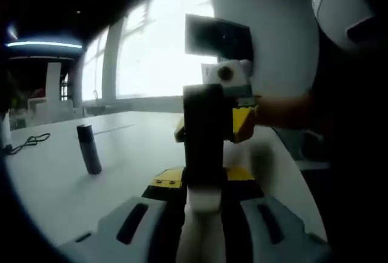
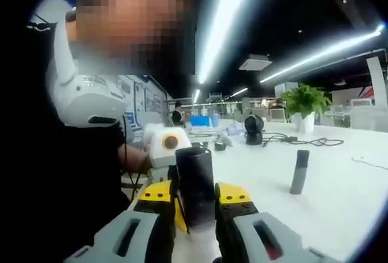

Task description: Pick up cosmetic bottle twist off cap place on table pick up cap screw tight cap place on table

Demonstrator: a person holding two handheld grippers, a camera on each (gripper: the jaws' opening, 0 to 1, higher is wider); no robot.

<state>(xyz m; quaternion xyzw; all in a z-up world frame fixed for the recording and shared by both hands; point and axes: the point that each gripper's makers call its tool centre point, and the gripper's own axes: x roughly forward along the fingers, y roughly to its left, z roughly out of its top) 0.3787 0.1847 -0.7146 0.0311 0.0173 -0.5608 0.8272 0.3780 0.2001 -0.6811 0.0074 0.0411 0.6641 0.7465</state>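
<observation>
White table (image 1: 133, 148), both grippers meeting on one dark cosmetic bottle (image 1: 204, 136) held up above it.

Left gripper (image 1: 204, 205) is clamped on the bottle's pale lower end, and the right gripper (image 2: 195, 211) is squeezed around its black upper part. Another slim dark tube (image 2: 299, 171) stands upright on the table off to the side, well apart.

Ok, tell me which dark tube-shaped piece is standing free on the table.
The small dark cylinder standing alone on the white table; the other piece, the bottle, is clamped between both hand-held grippers.
</observation>
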